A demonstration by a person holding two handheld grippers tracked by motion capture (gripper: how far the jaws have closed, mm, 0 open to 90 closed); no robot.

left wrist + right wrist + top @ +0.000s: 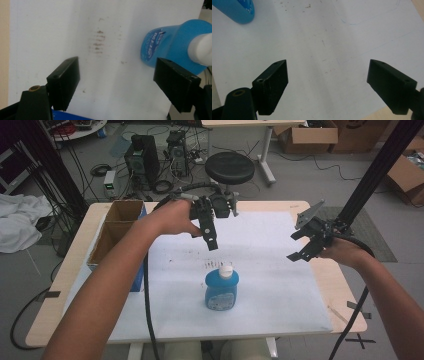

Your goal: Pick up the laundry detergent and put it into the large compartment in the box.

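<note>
The left gripper (212, 240) is hovering just behind the bottle (221, 290), fingers released, approaching to grasp it; the right gripper (300, 245), also released, is waiting well right of the bottle.

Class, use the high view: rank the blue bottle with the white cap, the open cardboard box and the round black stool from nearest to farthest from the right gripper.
From the right gripper:
1. Blue plastic bottle with white cap, mid-table, to its left.
2. Round black stool, on the floor beyond the table's far edge.
3. Open brown cardboard box, at the table's left end.
</note>
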